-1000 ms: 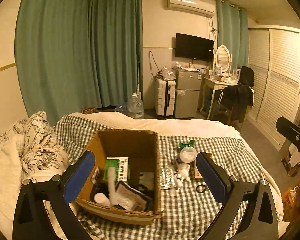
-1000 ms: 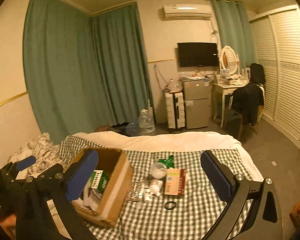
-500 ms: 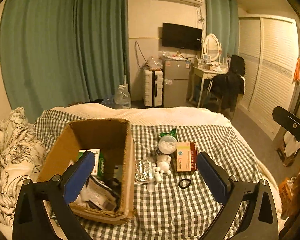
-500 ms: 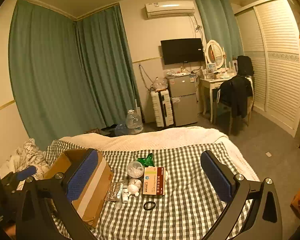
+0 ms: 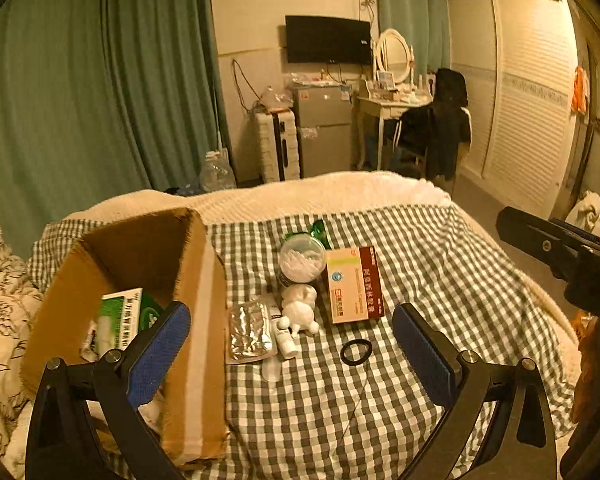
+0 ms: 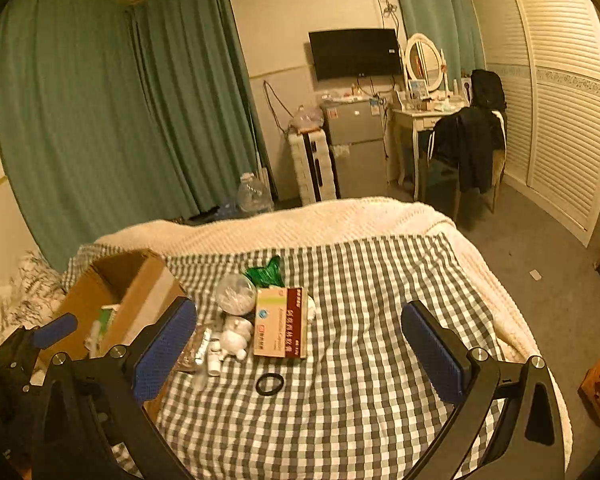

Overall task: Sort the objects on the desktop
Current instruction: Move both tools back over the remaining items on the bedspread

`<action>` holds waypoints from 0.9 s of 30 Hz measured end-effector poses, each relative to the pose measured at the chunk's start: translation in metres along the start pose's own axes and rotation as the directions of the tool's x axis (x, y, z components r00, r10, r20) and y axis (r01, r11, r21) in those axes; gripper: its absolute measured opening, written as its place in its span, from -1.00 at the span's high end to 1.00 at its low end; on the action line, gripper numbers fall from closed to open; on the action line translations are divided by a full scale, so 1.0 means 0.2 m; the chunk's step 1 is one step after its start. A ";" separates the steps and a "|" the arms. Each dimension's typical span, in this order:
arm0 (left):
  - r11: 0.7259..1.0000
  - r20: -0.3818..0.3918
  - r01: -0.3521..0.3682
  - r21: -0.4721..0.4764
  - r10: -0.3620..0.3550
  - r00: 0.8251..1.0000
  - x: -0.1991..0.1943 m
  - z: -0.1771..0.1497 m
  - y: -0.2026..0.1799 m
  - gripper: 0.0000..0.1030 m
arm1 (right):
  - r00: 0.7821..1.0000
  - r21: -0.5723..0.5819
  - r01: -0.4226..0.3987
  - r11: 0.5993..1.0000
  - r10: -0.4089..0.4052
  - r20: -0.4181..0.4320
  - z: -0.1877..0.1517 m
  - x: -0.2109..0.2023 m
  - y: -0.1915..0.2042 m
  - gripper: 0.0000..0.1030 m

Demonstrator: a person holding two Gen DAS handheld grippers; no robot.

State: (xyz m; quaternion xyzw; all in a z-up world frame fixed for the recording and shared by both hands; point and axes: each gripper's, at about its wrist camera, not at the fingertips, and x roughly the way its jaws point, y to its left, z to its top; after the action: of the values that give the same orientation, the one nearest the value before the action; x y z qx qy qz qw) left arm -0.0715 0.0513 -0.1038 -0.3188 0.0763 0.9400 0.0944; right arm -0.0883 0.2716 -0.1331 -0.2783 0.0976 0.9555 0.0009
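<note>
**Both grippers swing from the box toward the loose items on the checked bedspread**

Through the left wrist camera, we see the left gripper (image 5: 291,343) with its blue fingers (image 5: 159,354) spread wide and nothing between them. A second ago the cardboard box (image 5: 196,320) filled the space between them; now it sits at the left finger, and the loose items lie in the gap. A foil blister pack (image 5: 249,331) rests just beside the box wall, a small white figurine (image 5: 298,312) beside it, and a clear tub of white swabs (image 5: 302,261) behind. A cream-and-maroon medicine box (image 5: 354,285) lies flat, right of the figurine, with a black hair tie (image 5: 356,352) in front of it.

From the right wrist camera, we find the right gripper (image 6: 299,351) likewise wide apart and empty, nearer the items than before. The hair tie (image 6: 269,383) lies between its fingers, the medicine box (image 6: 282,322) just beyond, the cardboard box (image 6: 140,292) behind the left finger.
</note>
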 end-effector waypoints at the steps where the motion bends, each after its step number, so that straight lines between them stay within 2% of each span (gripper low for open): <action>1: 1.000 -0.008 0.003 0.006 -0.003 1.000 0.03 -0.01 -0.01 -1.00 | 1.000 0.000 0.002 1.000 -0.002 -0.006 -0.01 0.03 0.00 -0.99; 13: 0.999 -0.062 0.022 0.037 -0.020 0.998 0.31 -0.08 -0.04 -0.98 | 0.998 -0.007 -0.010 1.000 0.009 -0.058 -0.05 0.26 -0.07 -0.99; 16: 0.998 -0.073 0.041 0.047 -0.038 0.997 0.38 -0.10 -0.04 -0.87 | 0.997 0.004 -0.017 1.000 0.018 -0.077 -0.06 0.33 -0.09 -0.99; 22: 0.998 -0.098 0.051 0.036 -0.047 0.994 0.51 -0.11 -0.02 -0.84 | 0.983 0.066 -0.074 0.995 0.084 -0.161 -0.14 0.57 -0.15 -0.99; 27: 0.998 -0.115 0.057 0.036 -0.053 0.992 0.64 -0.12 -0.01 -0.84 | 0.969 0.057 -0.131 0.990 0.140 -0.202 -0.18 0.75 -0.14 -0.99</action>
State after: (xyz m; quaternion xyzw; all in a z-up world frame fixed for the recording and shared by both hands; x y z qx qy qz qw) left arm -0.1564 0.0652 -0.2013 -0.3718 0.0910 0.9157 0.1221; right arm -0.1940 0.2851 -0.2474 -0.3681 0.1367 0.9172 -0.0682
